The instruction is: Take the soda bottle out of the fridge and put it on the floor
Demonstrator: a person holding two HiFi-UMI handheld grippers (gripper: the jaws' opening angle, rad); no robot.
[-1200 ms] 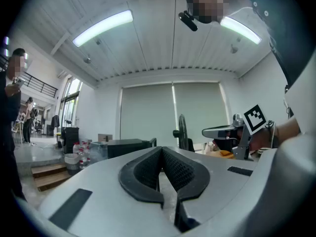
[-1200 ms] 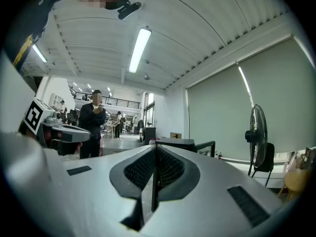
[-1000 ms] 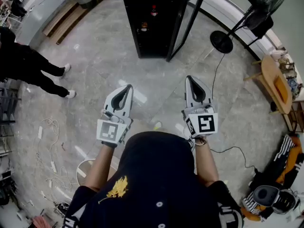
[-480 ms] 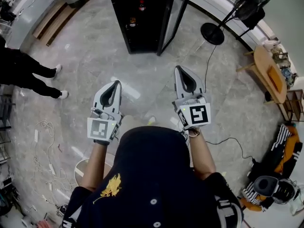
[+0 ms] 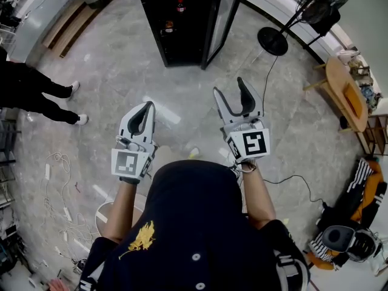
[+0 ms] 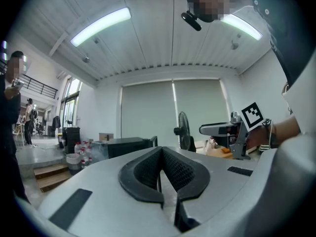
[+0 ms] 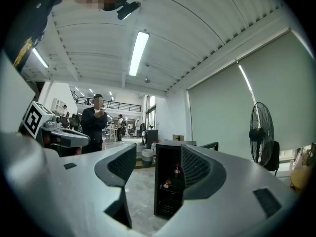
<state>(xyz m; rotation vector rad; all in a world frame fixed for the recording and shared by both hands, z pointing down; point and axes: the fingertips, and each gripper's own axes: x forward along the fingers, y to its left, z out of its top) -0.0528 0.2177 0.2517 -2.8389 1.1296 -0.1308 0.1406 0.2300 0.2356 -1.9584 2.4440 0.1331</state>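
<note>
A black fridge [image 5: 176, 35] stands across the floor with its glass door [image 5: 225, 14] swung open. The soda bottle [image 5: 180, 6] with a red cap stands upright on an upper shelf; the right gripper view shows the bottle [image 7: 177, 171] framed far off between the jaws. A second small bottle [image 5: 169, 26] sits one shelf lower. My right gripper [image 5: 229, 88] points at the fridge from well short of it, jaws opening, nothing between them. My left gripper [image 5: 146, 107] is held beside it, shut and empty, its pads [image 6: 173, 169] pressed together.
A pedestal fan [image 5: 274, 40] stands right of the fridge, its cable [image 5: 267, 96] trailing over the floor. A wooden table [image 5: 348, 96] and bags [image 5: 357, 223] are at the right. A person in black [image 5: 36, 93] stands at the left, near loose cables [image 5: 57, 174].
The right gripper's jaws have spread apart from shut. Over the last second the fridge has shifted up and left in the head view. The left gripper stays shut.
</note>
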